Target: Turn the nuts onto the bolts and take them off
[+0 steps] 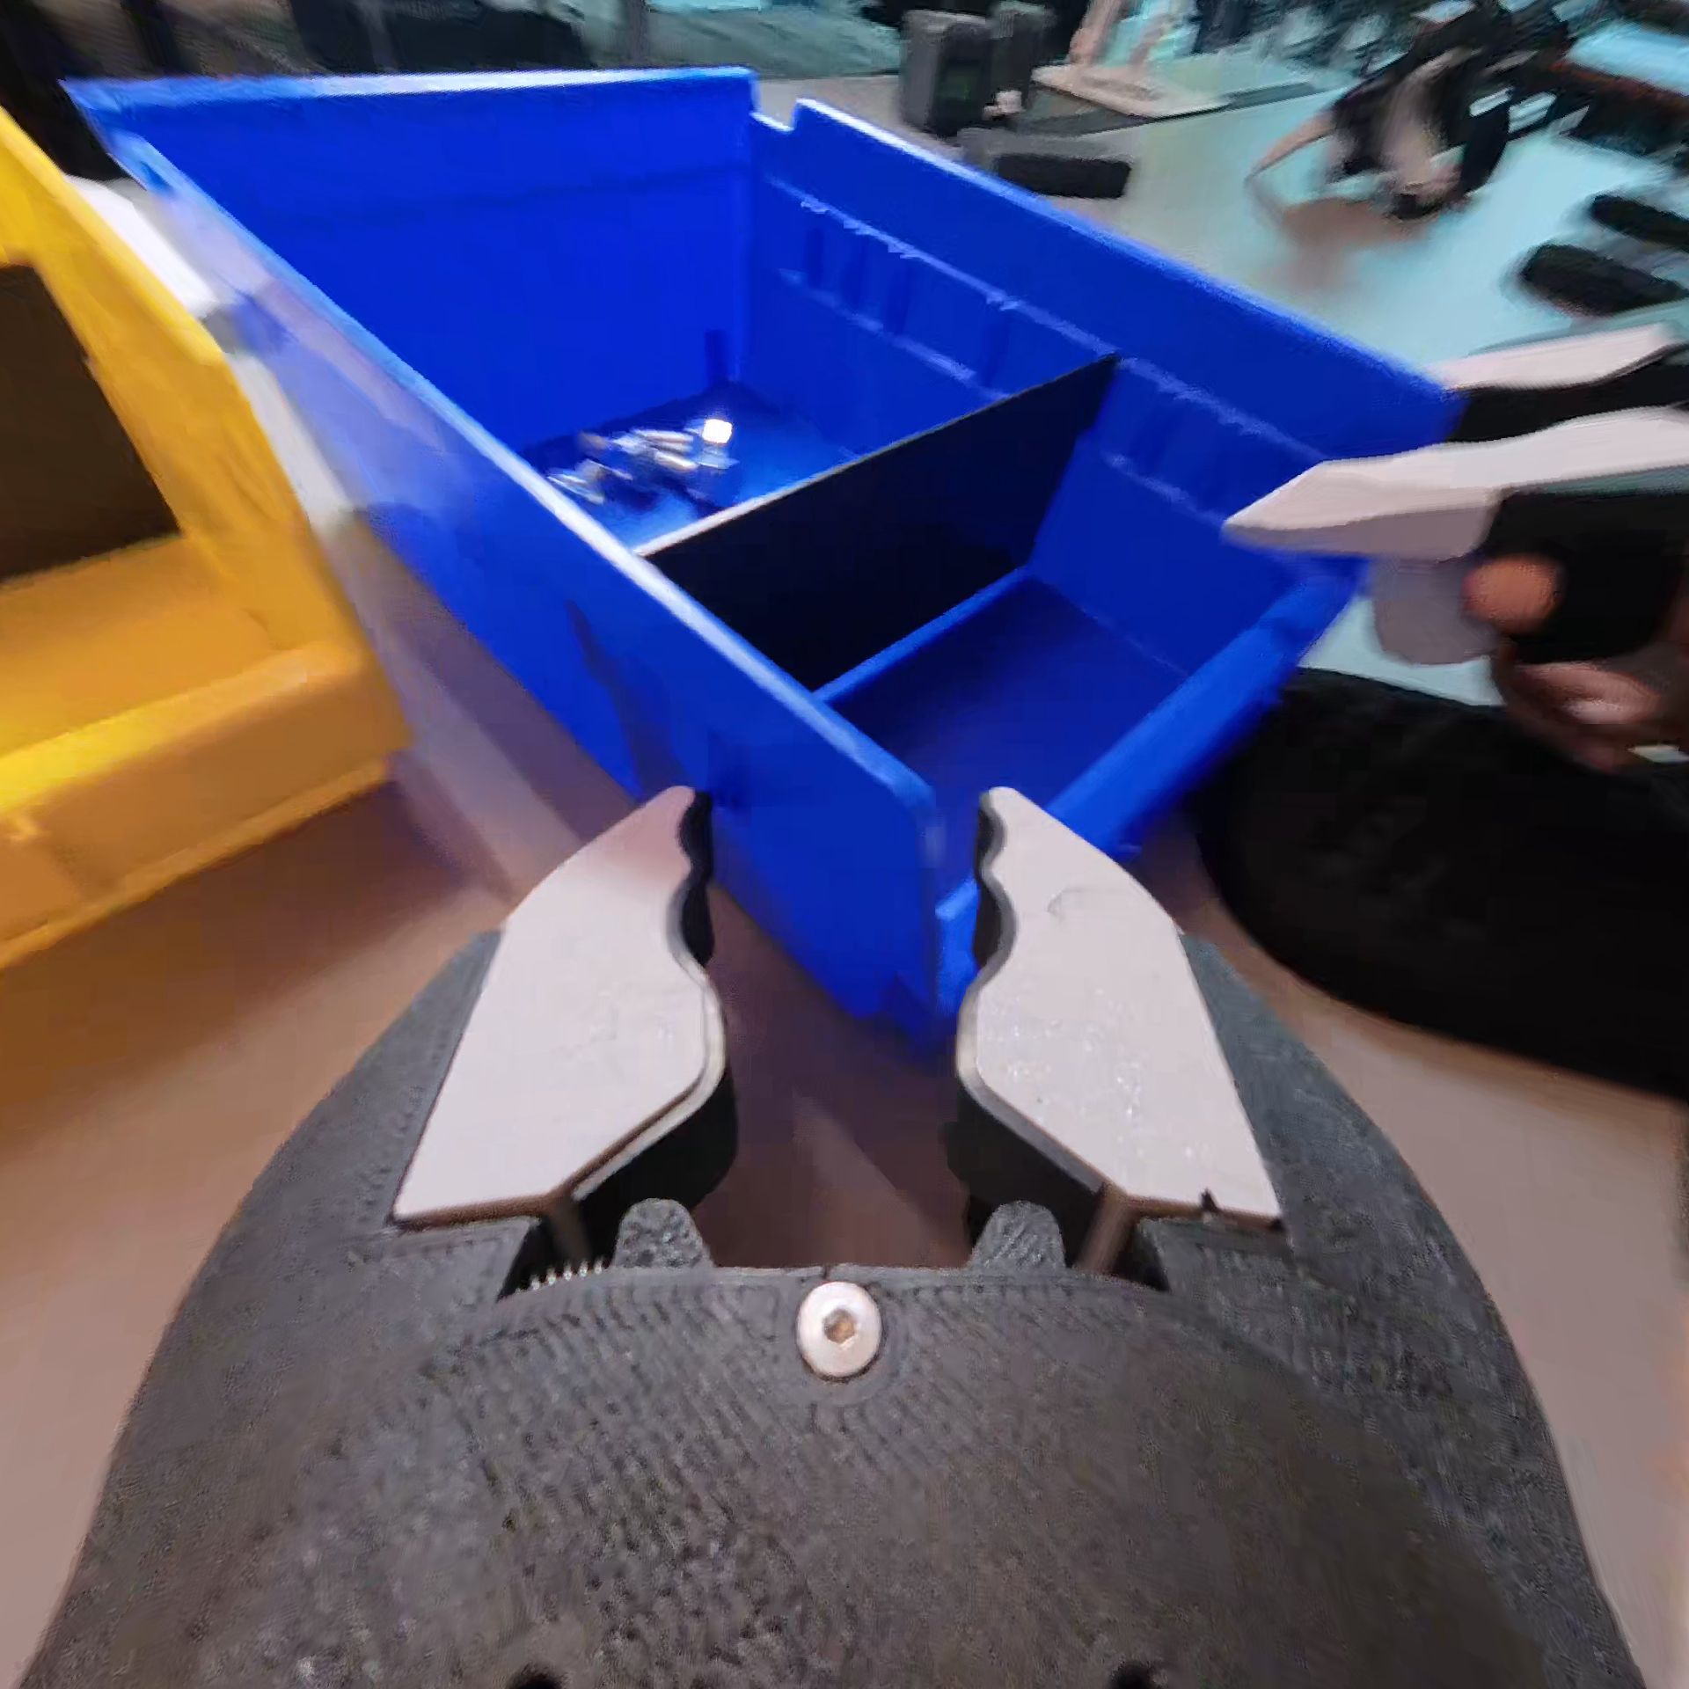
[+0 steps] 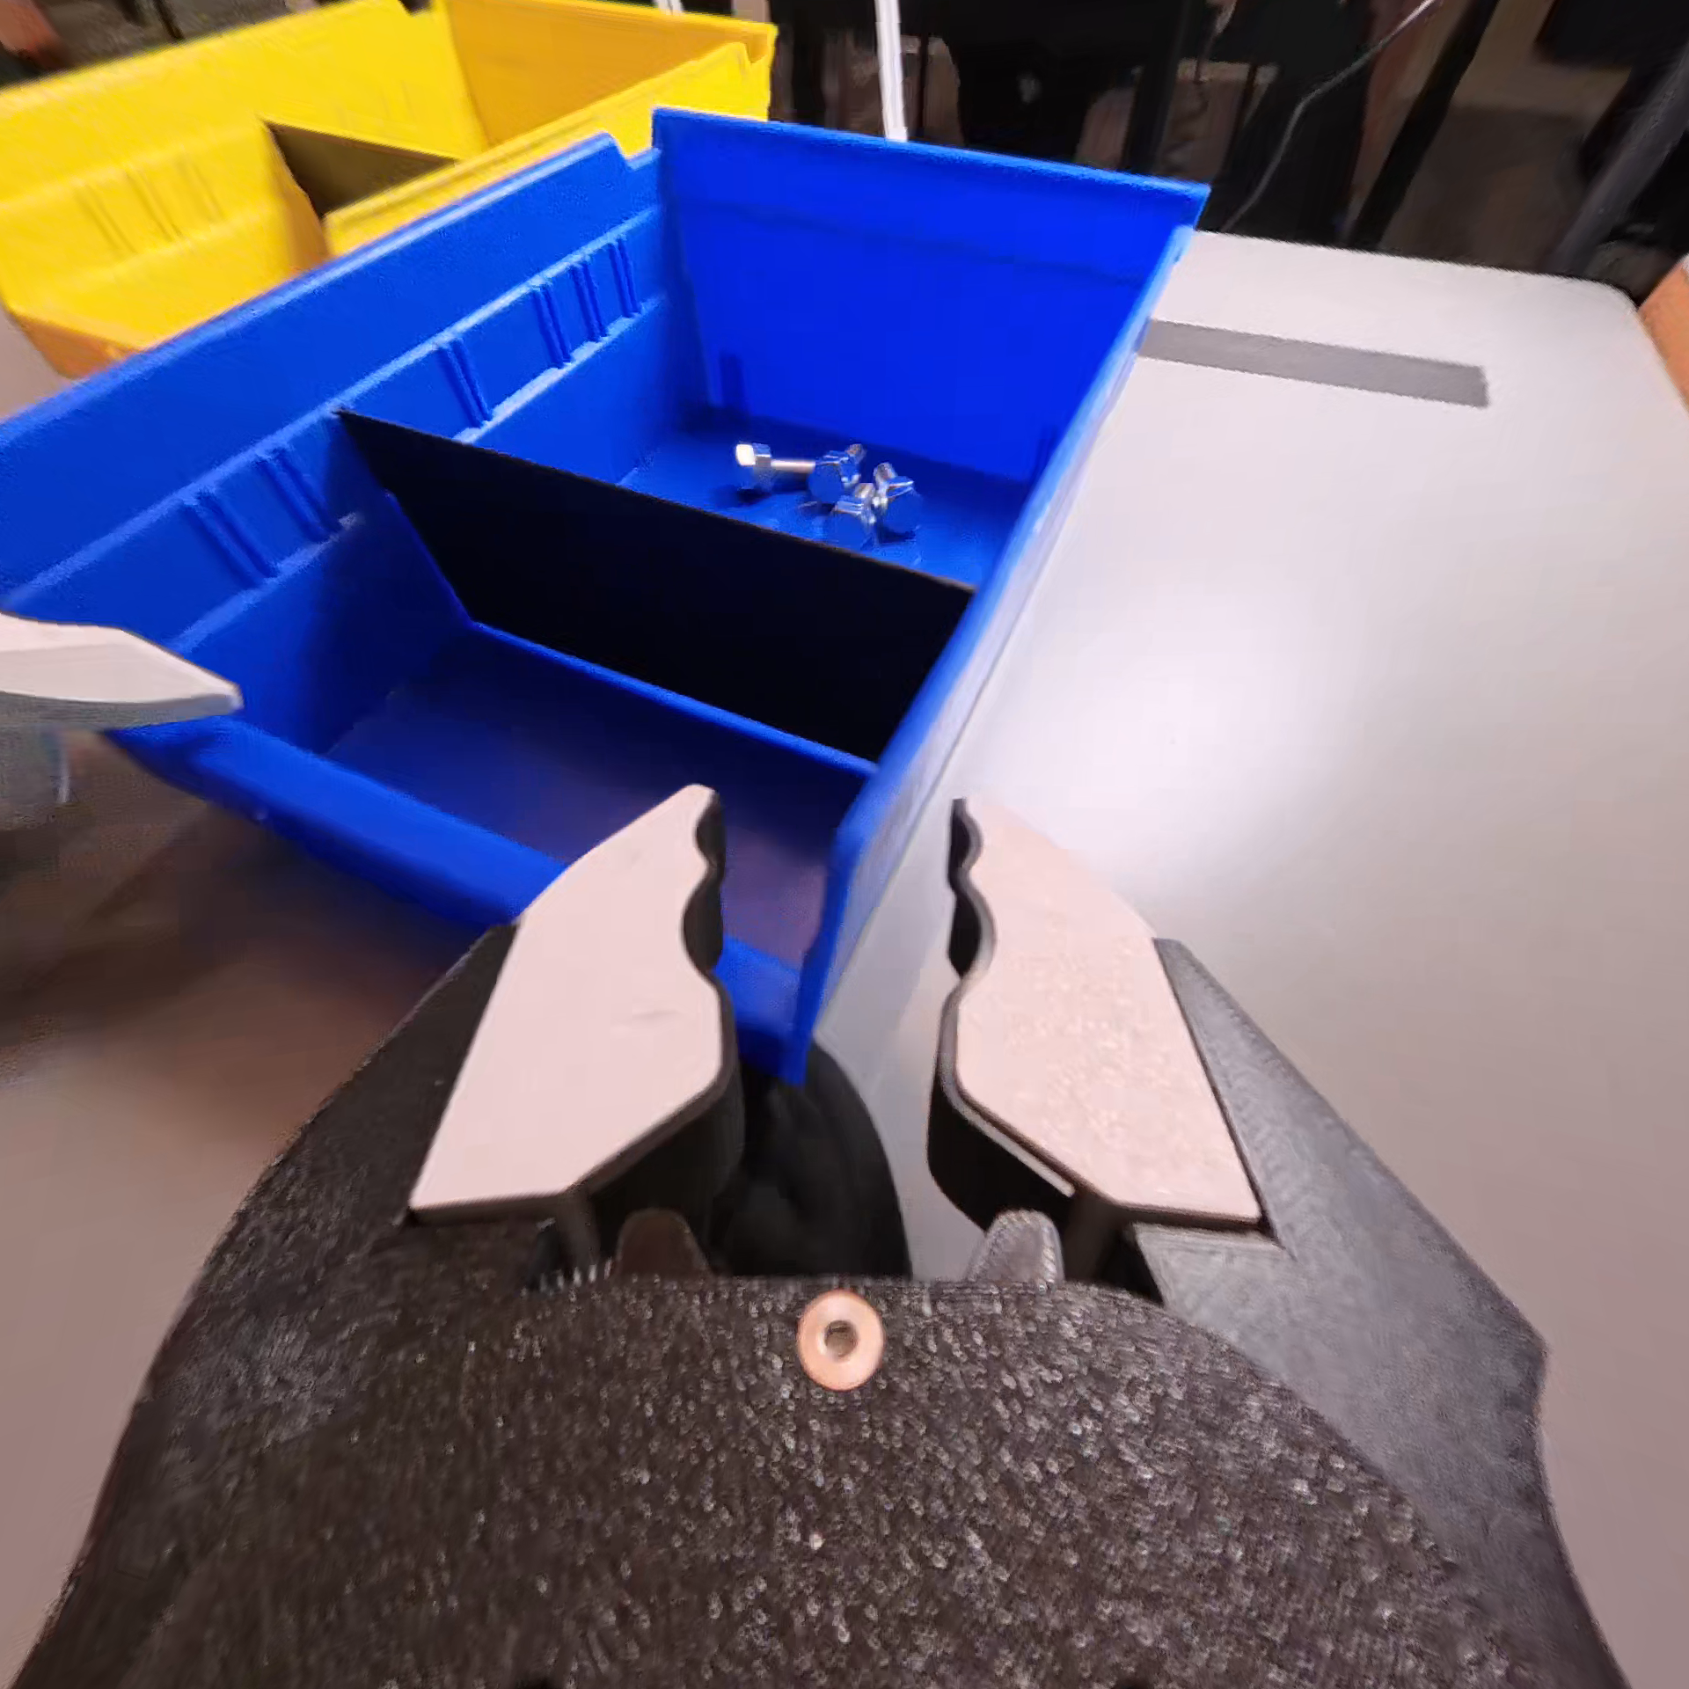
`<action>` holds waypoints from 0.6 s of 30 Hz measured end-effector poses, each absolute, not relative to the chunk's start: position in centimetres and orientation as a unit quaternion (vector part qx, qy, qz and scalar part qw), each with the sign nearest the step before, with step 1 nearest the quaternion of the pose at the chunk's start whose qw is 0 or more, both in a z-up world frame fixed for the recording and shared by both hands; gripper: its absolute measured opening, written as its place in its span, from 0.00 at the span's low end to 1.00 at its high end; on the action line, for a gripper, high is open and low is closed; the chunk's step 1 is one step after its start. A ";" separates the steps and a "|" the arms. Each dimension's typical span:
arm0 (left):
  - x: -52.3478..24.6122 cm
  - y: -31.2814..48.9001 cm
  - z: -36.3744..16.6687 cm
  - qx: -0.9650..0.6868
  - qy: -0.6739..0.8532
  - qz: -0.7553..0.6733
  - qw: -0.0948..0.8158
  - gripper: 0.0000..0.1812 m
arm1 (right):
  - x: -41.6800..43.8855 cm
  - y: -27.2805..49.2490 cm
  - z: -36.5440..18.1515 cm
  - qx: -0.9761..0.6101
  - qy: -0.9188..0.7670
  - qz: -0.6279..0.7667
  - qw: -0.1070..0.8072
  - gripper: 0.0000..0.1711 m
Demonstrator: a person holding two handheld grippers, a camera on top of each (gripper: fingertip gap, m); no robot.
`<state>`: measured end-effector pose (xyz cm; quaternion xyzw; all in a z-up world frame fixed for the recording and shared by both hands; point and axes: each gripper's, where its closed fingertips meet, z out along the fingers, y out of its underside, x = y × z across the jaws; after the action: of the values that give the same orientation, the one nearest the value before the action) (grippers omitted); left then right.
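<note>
A blue bin [image 1: 512, 274] [image 2: 914, 274] stands on the table, split by a black divider [image 1: 877, 539] [image 2: 658, 585]. Its far compartment holds a small heap of silver bolts with nuts [image 1: 649, 462] [image 2: 836, 493]. The near compartment looks bare. My left gripper [image 1: 836, 813] is open and empty, at the bin's near left corner. My right gripper [image 2: 836, 813] is open and empty, at the bin's near right corner. The right gripper [image 1: 1426, 457] also shows at the right edge of the left wrist view, held by a hand. A left fingertip [image 2: 119, 672] shows in the right wrist view.
A yellow bin [image 1: 137, 585] [image 2: 302, 155] stands left of the blue one. A black mat [image 1: 1462, 868] lies under the bin's near right corner. A grey tape strip [image 2: 1316, 366] lies on the table to the right. Dark clutter [image 1: 1426, 137] lies far back.
</note>
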<state>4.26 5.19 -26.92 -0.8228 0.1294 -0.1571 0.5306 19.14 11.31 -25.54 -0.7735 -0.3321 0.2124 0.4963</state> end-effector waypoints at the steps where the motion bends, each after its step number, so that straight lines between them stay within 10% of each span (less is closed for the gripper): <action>1: 4.0 5.9 -27.0 -0.821 0.133 -0.125 0.542 0.29 | 18.9 11.9 -25.4 -0.774 -0.329 0.199 0.503 0.19; 9: 2.7 8.0 -24.3 -0.810 0.110 -0.070 0.572 0.14 | 19.7 13.3 -23.6 -0.775 -0.289 0.142 0.544 0.07; 18: -4.7 5.1 -10.5 -0.739 0.082 0.005 0.669 0.07 | 13.4 10.5 -9.4 -0.678 -0.325 0.196 0.630 0.09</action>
<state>-4.75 5.05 -10.54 -0.7391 0.0822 0.0054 0.6685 13.43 10.48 -9.41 -0.6775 -0.3247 0.1955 0.6303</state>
